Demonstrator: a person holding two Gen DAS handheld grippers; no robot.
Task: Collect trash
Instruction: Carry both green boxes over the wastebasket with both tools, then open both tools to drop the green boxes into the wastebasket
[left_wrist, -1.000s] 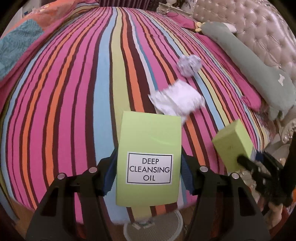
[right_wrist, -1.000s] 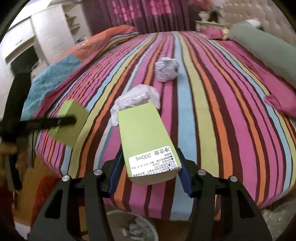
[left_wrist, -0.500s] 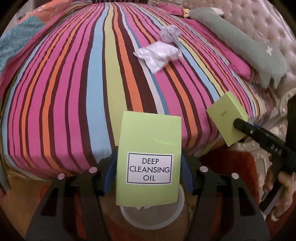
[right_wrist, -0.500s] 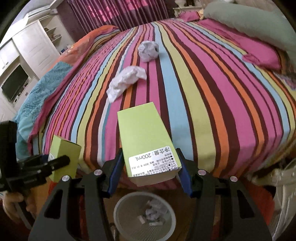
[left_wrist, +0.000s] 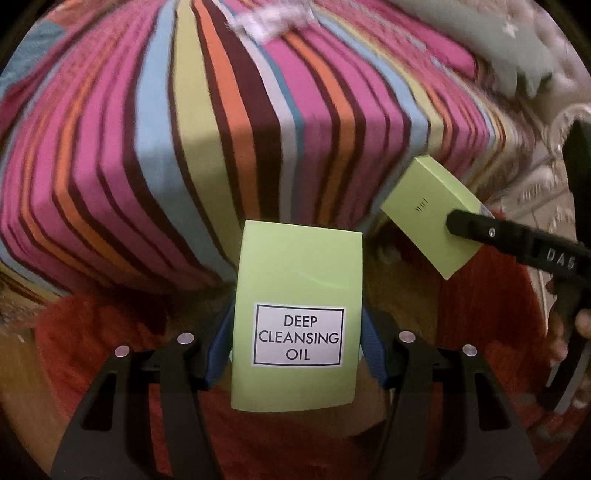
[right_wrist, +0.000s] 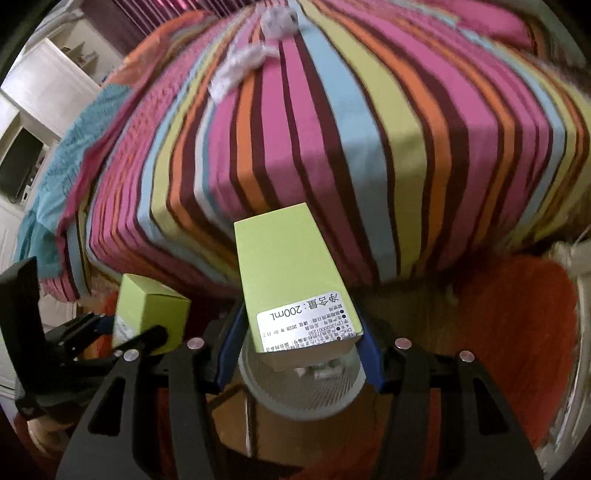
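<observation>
Looking along the left gripper (left_wrist: 297, 347), I see its blue pads (left_wrist: 218, 350) closed in on the two narrow sides of a lime green carton (left_wrist: 295, 317) labelled deep cleansing oil, held upright over red flooring just off the edge of the striped bed (left_wrist: 207, 122). Over to the side, the other carton (left_wrist: 428, 214) hangs in a black finger of the right gripper (left_wrist: 458, 225). Both cartons look like thin cardboard: light, fairly stiff, but likely to dent if squeezed hard, so taking them across the narrow sides low down, as here, seems sensible. Crumpled paper (left_wrist: 277, 22) on the bed is too blurred to make out well.

From the right gripper's (right_wrist: 297, 343) own view, its pads (right_wrist: 231, 343) are drawn in against a second green box (right_wrist: 291, 277), the printed end nearest the camera, tilted away. It sits directly above a white mesh bin (right_wrist: 303, 387) on the floor with scraps inside. The left-hand carton (right_wrist: 147, 314) is just beside the bin. Two white wads (right_wrist: 243, 62) lie far up the striped bed (right_wrist: 332, 129); soft and weightless, I would guess, easily pinched anywhere
</observation>
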